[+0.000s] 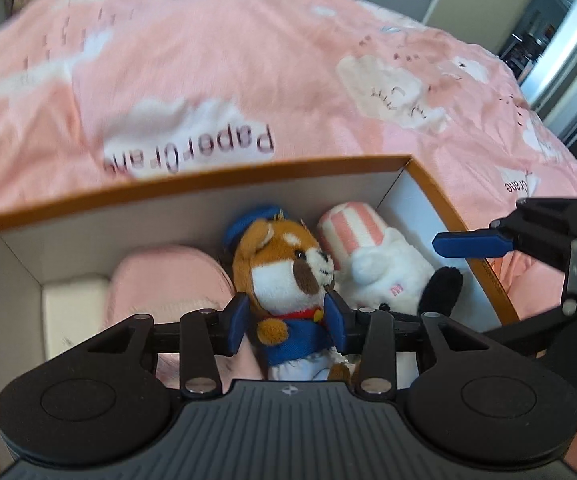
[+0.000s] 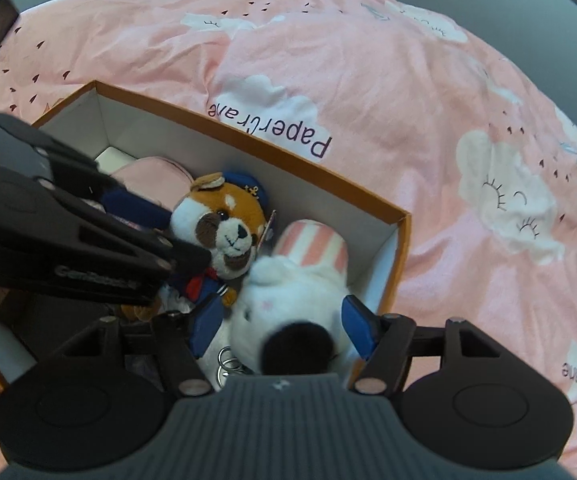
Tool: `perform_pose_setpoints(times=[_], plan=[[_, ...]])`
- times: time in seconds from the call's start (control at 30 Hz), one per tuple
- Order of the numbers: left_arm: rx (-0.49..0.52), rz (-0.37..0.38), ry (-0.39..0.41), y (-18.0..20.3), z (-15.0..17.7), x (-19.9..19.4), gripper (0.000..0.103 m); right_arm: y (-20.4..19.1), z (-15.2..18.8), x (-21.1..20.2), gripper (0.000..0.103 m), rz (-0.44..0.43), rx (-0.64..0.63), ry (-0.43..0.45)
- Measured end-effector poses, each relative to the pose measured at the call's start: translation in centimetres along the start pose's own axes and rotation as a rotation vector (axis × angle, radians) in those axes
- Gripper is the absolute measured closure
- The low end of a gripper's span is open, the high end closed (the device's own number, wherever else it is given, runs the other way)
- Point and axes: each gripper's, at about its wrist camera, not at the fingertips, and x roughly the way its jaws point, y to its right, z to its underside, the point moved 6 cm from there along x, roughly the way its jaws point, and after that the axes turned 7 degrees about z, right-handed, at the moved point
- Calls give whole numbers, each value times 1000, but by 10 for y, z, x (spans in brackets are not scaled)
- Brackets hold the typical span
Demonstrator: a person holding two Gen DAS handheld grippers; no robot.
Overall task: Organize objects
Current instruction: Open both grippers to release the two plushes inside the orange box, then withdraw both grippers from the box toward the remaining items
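Note:
An orange-rimmed box [image 1: 208, 172] with white walls sits on a pink bedspread. Inside lie a brown plush animal in a blue cap and jacket [image 1: 288, 268], a white plush with a pink-striped hat [image 1: 388, 276] and a pink soft item [image 1: 168, 280]. My left gripper [image 1: 287, 322] is open; its blue pads flank the brown plush's body without squeezing it. In the right wrist view my right gripper [image 2: 282, 326] is open around the white plush [image 2: 296, 292], whose black part faces the camera. The brown plush [image 2: 228, 220] lies to its left, under the left gripper [image 2: 176, 240].
The pink bedspread [image 1: 248, 60] with cloud prints surrounds the box [image 2: 288, 164]. A white block [image 1: 72, 300] fills the box's left end. A metal key ring [image 2: 228, 364] hangs off the white plush. A doorway [image 1: 548, 40] shows at the far right.

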Motion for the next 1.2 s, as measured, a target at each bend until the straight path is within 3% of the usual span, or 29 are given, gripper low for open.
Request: perform_pose_setpoints(times=[0.07, 0.1, 0.17, 0.3, 0.5, 0.77, 0.93, 1.03, 1.1, 1.2], plan=[[46, -7, 7, 3, 0, -7, 61, -1, 2, -2, 46, 1, -33, 5], [55, 1, 4, 5, 1, -10, 73, -1, 4, -3, 53, -2, -54, 5], [64, 12, -14, 7, 3, -10, 75, -3, 7, -3, 59, 5, -87, 3], [88, -47, -24, 6, 4, 0, 80, -5, 11, 4, 67, 25, -116, -5], [79, -64, -32, 0, 8, 14, 80, -6, 11, 14, 68, 28, -102, -19], [71, -65, 9, 4, 9, -3, 80, -1, 12, -5, 67, 14, -19, 23], [129, -71, 98, 23, 15, -43, 80, 8, 17, -42, 64, -54, 148, 109], [157, -68, 172, 37, 21, -77, 78, 6, 24, -69, 62, -67, 217, 174], [181, -78, 230, 45, 30, -101, 74, 3, 32, -89, 54, -63, 259, 225], [198, -107, 298, 53, 47, -135, 74, -2, 46, -118, 53, -72, 323, 303]])
